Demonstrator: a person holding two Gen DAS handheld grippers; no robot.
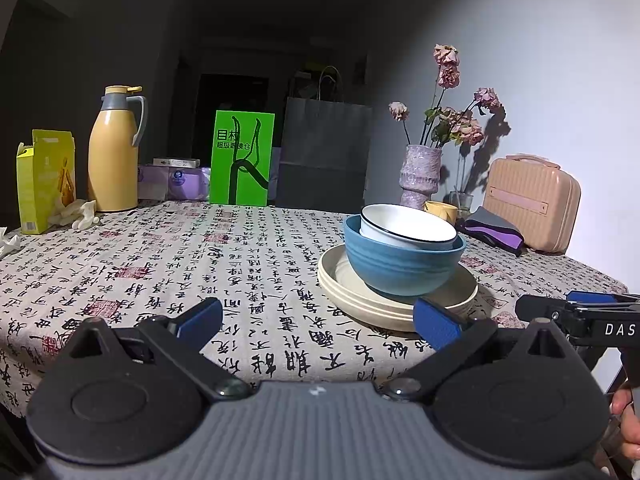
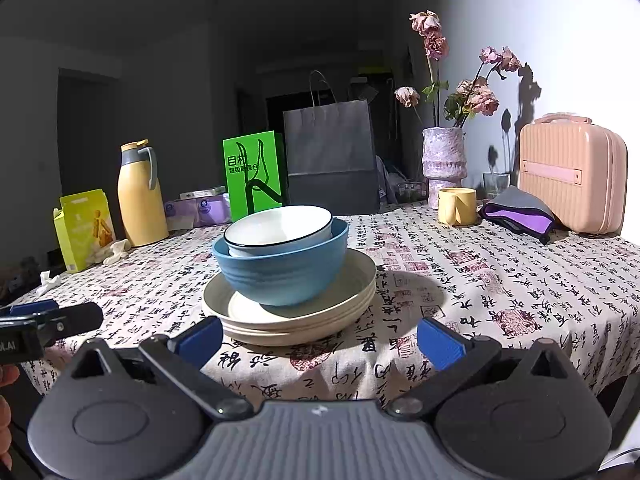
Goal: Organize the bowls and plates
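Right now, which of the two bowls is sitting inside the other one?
The white bowl with the dark rim; it is nested, tilted, inside the blue bowl, which rests directly on the cream plates.

Along the back of the bench [image 2: 520,280]: yellow carton [image 2: 82,228], tan thermos jug [image 2: 140,200], bright green box [image 2: 254,174] and dark paper bag [image 2: 332,156]. Further right, a vase [image 2: 444,164] of wilted roses, yellow mug [image 2: 456,205], folded purple cloth [image 2: 518,214], pink case [image 2: 570,172].
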